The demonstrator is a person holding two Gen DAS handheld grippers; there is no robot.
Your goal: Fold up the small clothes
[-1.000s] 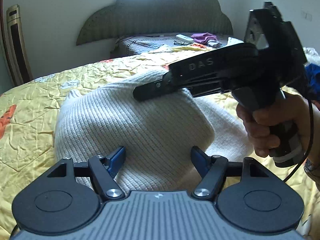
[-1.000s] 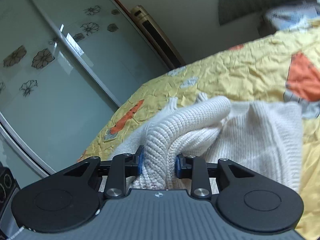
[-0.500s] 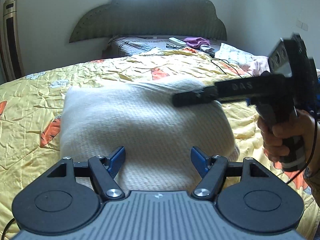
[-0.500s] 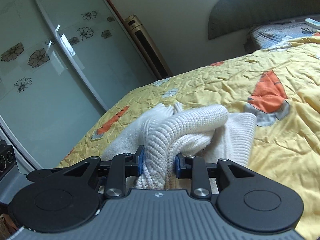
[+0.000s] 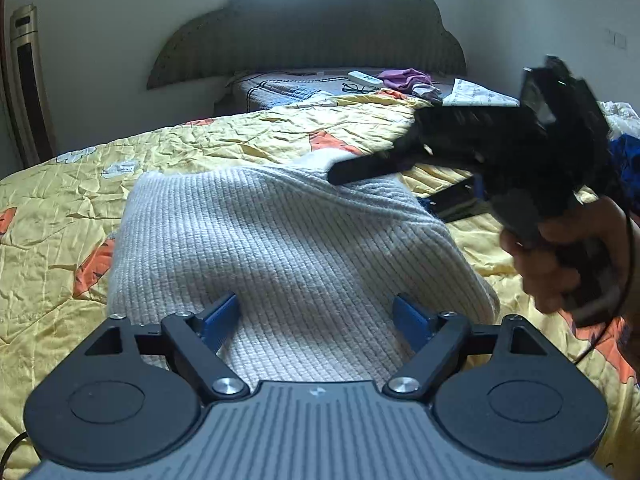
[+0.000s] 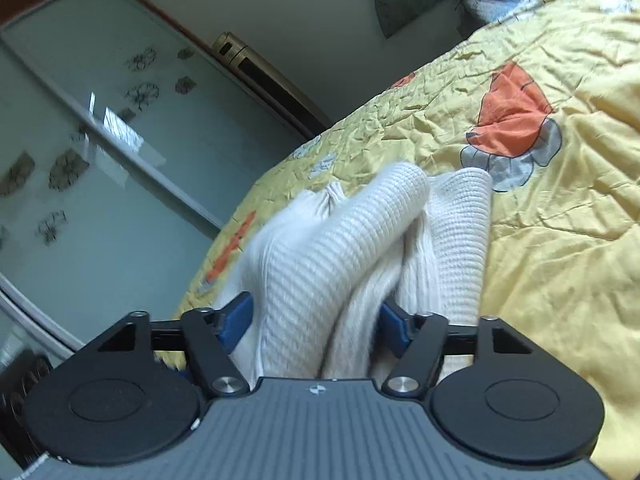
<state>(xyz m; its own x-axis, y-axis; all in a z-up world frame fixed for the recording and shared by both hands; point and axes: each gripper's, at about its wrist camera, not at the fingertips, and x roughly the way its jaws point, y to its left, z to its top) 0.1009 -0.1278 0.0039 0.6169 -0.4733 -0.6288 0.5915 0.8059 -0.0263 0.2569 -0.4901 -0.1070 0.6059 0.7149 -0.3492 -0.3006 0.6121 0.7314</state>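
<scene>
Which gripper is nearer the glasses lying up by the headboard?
Right. The right gripper reaches over the white sweater's far edge, closer to the glasses. The left gripper sits at the sweater's near edge, farther back. Both have just opened.

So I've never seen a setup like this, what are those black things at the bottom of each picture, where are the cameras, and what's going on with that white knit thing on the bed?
No robot here: a person holds a handheld two-finger gripper in each hand, and each gripper carries a camera that looks forward along its blue-padded fingers. One picture comes from the left gripper, the other from the right gripper.

In the left view you also see the right one from outside, with the hand that grips its handle.

On the yellow quilt lies a white knitted sweater, partly folded. At the far end of the bed are glasses and some purple cloth.

The right gripper's jaws have just been opening; a bunched fold of the sweater sits between them, but the pads no longer seem to squeeze it. The left jaws stand open over the sweater, holding nothing.
</scene>
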